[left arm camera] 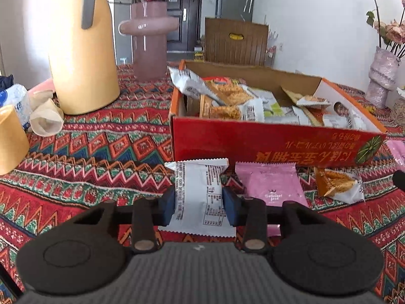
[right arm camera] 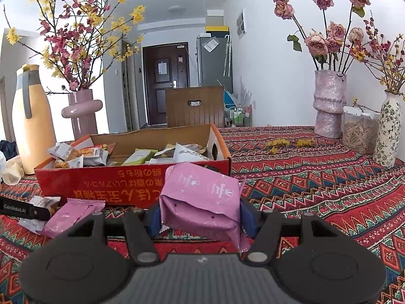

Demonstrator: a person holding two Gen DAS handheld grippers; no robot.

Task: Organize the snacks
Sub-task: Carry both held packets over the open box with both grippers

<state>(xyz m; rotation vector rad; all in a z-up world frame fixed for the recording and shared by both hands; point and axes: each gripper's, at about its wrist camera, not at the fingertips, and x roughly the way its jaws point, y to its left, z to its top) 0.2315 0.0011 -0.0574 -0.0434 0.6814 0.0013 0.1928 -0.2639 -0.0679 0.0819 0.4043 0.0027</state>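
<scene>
Patterned red cloth covers the surface (left arm camera: 96, 147), with a hallway and a dark door behind.

Left hand-held gripper (left arm camera: 200, 206): its blue pads (left arm camera: 168, 207) press both sides of a white snack packet (left arm camera: 200, 197), which lies flat on the cloth with its printed label up. The packet runs lengthwise between the fingers, its far crimped end just short of the red cardboard box (left arm camera: 265, 144). Just beside it, on the right, lies a pink snack packet (left arm camera: 272, 185), and further right an orange-and-white packet (left arm camera: 336, 185) with a triangular cake picture; both sit near the box's front wall. The box is open-topped and holds a jumble of white, orange and green packets. Left of the box stand a yellow jug (left arm camera: 81, 50) with a grey handle and a mauve vase (left arm camera: 149, 38) with flowers.

Right hand-held gripper (right arm camera: 200, 217): its jaws are closed on a second pink packet (right arm camera: 202, 200), held tilted and clear of the cloth, in front of the box's right front corner (right arm camera: 136, 185). The packet's lower crimped end hangs below the fingers. To the left, the other pink packet (right arm camera: 73, 215) lies on the cloth, with the black tip of the left tool beside it. Well apart on the right stand a pink textured vase (right arm camera: 329, 106) of dried roses, a floral vase (right arm camera: 387, 129) and a clear container (right arm camera: 359, 131).
</scene>
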